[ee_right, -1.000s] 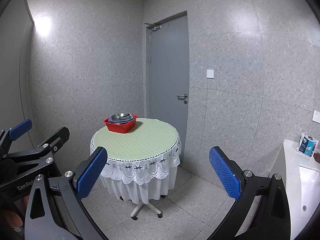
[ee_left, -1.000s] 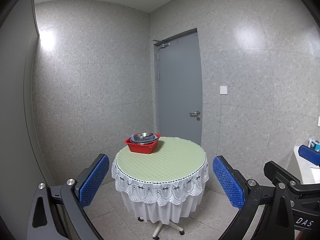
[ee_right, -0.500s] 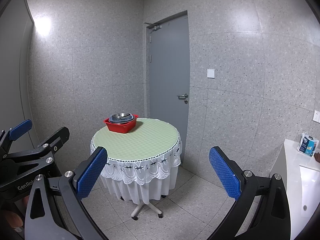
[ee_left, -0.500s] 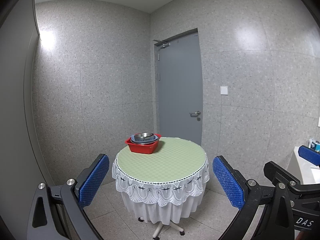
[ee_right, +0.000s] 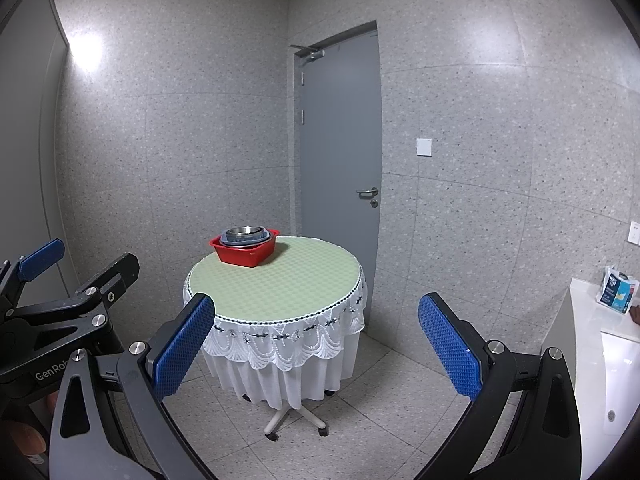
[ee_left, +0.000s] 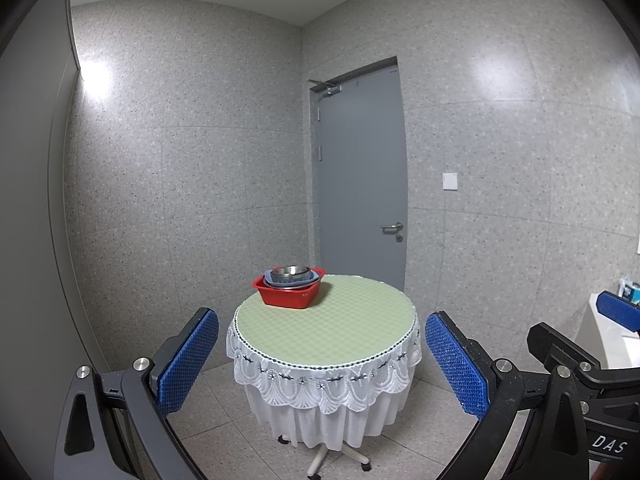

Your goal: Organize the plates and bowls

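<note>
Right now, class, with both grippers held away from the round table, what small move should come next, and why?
Probably step closer to the green-topped round table: the red plastic basin of stacked bowls sits at its far edge, beyond the open, empty left gripper and right gripper.

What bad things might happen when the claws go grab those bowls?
The red basin sits near the table's far edge, so a push might slide it off. The metal bowl is stacked loosely on top and may slip. The table stands on wheels and might roll.
</note>
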`<state>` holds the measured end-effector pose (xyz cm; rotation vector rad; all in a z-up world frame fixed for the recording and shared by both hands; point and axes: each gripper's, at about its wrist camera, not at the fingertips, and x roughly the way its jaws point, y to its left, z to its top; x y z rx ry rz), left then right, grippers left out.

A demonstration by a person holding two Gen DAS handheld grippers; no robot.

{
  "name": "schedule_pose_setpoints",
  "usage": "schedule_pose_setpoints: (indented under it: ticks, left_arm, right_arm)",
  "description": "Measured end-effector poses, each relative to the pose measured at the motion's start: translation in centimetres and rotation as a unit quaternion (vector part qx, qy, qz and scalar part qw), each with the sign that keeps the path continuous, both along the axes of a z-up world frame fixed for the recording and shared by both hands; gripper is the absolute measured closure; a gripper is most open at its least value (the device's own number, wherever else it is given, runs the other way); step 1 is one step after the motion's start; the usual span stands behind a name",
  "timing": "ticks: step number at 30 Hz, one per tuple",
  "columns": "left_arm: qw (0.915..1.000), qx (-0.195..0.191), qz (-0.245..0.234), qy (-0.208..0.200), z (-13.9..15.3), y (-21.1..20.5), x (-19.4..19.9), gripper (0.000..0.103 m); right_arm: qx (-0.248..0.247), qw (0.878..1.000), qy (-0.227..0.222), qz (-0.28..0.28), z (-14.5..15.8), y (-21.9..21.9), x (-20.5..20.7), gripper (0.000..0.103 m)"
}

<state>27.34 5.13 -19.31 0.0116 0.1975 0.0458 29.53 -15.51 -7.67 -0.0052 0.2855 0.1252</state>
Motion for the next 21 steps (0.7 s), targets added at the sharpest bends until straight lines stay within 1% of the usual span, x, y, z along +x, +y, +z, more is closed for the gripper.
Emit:
schedule_pose_setpoints:
  ticks: [21]
  left_arm:
    - [1.0000,-0.001,0.004,0.000,-0.01,-0.26,0.18,0.001]
  right_arm:
    - [-0.001,1.000,-0.001,0.002,0.01,0.36,0.39,0.000]
